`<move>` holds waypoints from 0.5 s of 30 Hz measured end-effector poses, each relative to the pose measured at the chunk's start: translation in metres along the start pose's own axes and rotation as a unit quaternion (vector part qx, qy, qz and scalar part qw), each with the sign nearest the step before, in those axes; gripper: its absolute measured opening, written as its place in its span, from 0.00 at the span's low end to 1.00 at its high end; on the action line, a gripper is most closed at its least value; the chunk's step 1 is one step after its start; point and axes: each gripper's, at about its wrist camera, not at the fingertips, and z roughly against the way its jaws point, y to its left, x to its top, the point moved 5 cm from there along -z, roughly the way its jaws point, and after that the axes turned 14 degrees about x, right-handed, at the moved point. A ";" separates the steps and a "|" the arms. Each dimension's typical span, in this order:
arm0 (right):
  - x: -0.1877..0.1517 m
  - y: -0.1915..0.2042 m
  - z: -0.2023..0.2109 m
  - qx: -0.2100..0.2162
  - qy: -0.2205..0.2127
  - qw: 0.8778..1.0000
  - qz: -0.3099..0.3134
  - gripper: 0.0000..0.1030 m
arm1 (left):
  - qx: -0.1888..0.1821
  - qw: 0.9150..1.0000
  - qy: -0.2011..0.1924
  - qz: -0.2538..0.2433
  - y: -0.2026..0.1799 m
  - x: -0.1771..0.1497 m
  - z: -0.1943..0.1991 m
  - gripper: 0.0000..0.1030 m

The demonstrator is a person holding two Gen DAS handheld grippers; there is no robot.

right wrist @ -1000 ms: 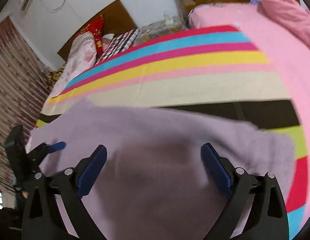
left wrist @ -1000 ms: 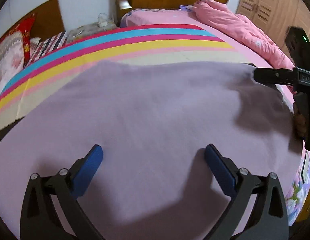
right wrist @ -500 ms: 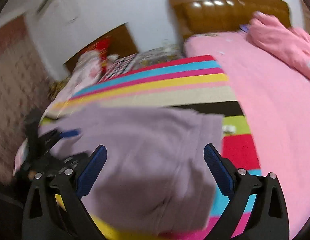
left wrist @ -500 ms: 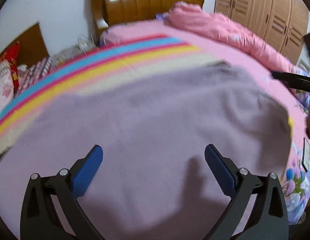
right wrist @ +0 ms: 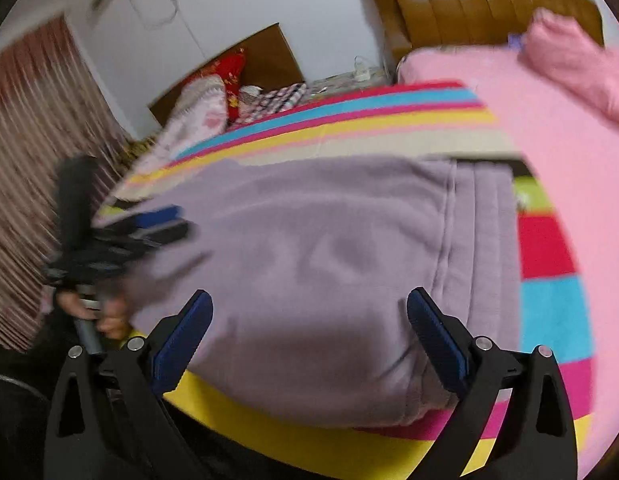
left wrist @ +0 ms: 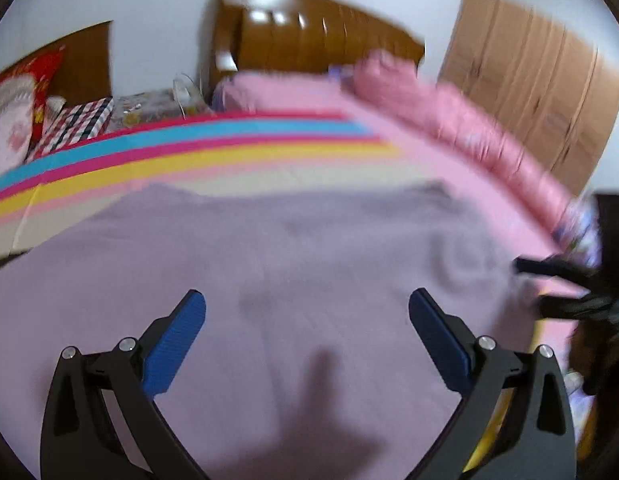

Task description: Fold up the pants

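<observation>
Lilac fleece pants (left wrist: 293, 264) lie folded flat on the striped bedspread, filling the lower half of both views; in the right wrist view the pants (right wrist: 317, 248) show stacked folded edges at their right side. My left gripper (left wrist: 307, 312) hovers open and empty above the pants. My right gripper (right wrist: 309, 312) hovers open and empty over the pants' near edge. The right gripper also shows at the right edge of the left wrist view (left wrist: 565, 284); the left one shows blurred at the left of the right wrist view (right wrist: 149, 224).
A rainbow-striped bedspread (left wrist: 189, 152) covers the bed. A pink quilt (left wrist: 461, 128) lies bunched along the right side. A wooden headboard (left wrist: 309, 36) and wardrobe (left wrist: 529, 92) stand behind. Pillows (right wrist: 205, 108) lie at the far left. The bed's near edge (right wrist: 309, 444) is close.
Both grippers have lifted and drawn back from the pants, staying open. The views now take in more of the room, and the pants lie with folded edges at the right.
</observation>
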 end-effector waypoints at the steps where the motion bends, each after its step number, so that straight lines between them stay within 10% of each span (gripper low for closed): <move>1: 0.008 0.008 -0.005 -0.015 0.006 1.000 0.023 0.92 | 0.002 0.999 -0.015 0.028 0.018 -0.002 0.014 0.98; 5: 0.048 0.063 -0.038 -0.019 0.015 0.992 0.122 0.92 | 0.025 0.991 -0.044 0.122 0.097 -0.024 0.061 0.98; 9: 0.092 0.142 -0.107 0.051 0.020 0.977 0.206 0.92 | 0.061 0.963 -0.053 0.257 0.211 -0.069 0.109 0.98; 15: 0.106 0.269 -0.237 0.160 0.104 0.926 0.326 0.92 | 0.101 0.860 -0.105 0.488 0.378 -0.166 0.184 0.98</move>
